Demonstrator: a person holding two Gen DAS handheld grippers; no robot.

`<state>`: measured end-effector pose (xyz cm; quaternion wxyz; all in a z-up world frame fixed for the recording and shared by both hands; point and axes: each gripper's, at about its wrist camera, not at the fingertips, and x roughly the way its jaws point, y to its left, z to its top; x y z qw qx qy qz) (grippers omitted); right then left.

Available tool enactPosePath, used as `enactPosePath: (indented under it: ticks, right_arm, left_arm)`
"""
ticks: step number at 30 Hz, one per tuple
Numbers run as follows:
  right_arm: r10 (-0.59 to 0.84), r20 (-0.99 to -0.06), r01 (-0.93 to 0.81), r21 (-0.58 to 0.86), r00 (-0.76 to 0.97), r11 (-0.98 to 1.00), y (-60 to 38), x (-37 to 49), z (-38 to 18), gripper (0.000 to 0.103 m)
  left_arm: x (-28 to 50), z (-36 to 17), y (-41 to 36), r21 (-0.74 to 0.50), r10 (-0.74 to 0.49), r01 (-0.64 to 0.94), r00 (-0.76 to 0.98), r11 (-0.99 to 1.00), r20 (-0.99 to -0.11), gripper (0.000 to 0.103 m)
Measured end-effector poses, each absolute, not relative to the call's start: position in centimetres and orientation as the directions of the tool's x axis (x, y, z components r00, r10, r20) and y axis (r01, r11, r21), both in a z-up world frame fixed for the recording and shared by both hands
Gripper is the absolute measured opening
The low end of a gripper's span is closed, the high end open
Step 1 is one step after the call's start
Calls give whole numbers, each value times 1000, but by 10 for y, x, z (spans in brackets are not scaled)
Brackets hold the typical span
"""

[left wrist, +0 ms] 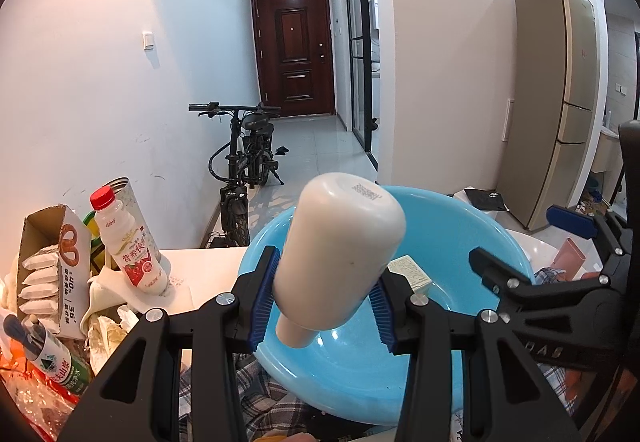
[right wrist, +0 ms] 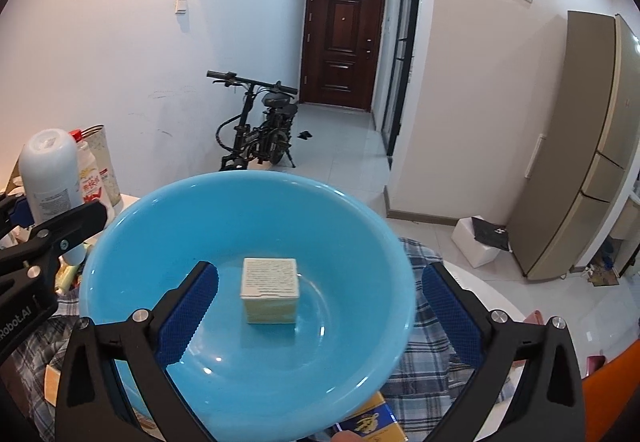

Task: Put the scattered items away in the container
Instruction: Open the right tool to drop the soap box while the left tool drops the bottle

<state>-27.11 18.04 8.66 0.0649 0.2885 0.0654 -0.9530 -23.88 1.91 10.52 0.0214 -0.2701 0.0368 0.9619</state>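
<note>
Bottle (left wrist: 340, 254) clamped by left gripper (left wrist: 320, 306) over basin rim (left wrist: 500, 234).

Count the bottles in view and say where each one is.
3. A white bottle in the left tool over the basin; a red-capped bottle and a green-label bottle at left. Clutter may hide more.

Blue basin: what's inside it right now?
The blue basin holds one small cream box, sitting near the middle. The rest of the floor looks bare. The white bottle in the left gripper isn't in yet.
</note>
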Motion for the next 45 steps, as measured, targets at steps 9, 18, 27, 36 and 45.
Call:
enactPosePath:
  ticks: [9,18,27,36,45]
  right_arm:
    - [-86,-552,120,-26,-830,-992,201,-274,101,103]
    - [-150,-564,138,64,-812,-988,210,-278,107,103]
    - [-159,-564,144,70,-810,-987,208,-278,108,103]
    - [-159,-564,146,69,-810,-987,208,-278,108,103]
    - [-157,-562,146,64,-812,-987,204,-277,109,103]
  left_arm:
    - [-239,103,24,63,31,-75,-852,-995,-523,42]
    - [-243,95,30,61,37,-82,-843,-995,-536,42]
    - [-243,95,30,64,37,-84,-845,-994,-534,42]
    - [-244,97,26,54,34,-74,-846,-996,-531,103]
    - [-245,97,24,83,4,-54,-862,-995,-507,103]
